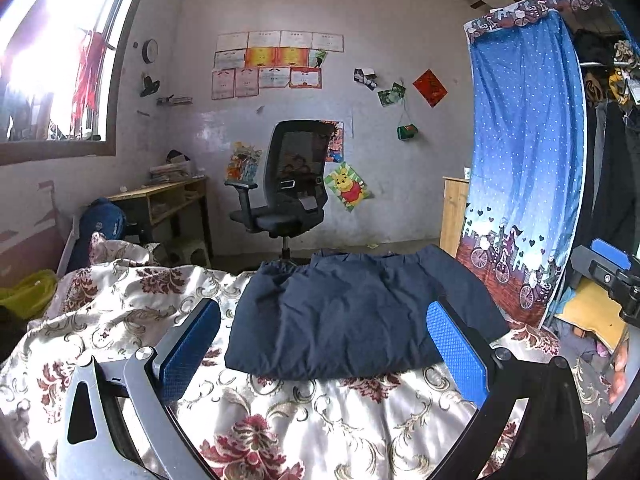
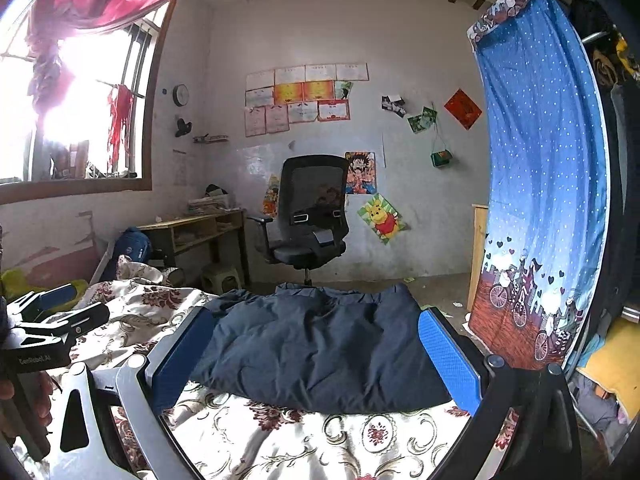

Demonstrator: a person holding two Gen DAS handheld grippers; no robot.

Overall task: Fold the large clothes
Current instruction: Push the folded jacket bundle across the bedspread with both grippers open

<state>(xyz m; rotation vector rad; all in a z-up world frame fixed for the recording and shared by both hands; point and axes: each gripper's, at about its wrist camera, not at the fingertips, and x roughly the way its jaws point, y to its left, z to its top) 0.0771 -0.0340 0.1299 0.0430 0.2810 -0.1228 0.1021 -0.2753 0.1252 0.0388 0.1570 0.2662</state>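
Note:
A dark navy garment (image 1: 352, 312) lies folded into a rough rectangle on the floral bedspread (image 1: 280, 420), near the bed's far edge. My left gripper (image 1: 320, 344) is open and empty, held above the bedspread just short of the garment's near edge. In the right wrist view the same garment (image 2: 316, 348) lies ahead on the bedspread (image 2: 312, 444). My right gripper (image 2: 316, 360) is open and empty, its blue pads (image 2: 448, 356) flanking the garment's near edge from above. The left gripper shows at the left edge of the right wrist view (image 2: 48, 320).
A black office chair (image 1: 288, 184) stands beyond the bed by the far wall. A wooden desk (image 1: 168, 200) is at the left under the window. A blue curtained wardrobe (image 1: 528, 168) stands close on the right. A crumpled quilt and backpack (image 1: 100, 228) lie at the bed's left.

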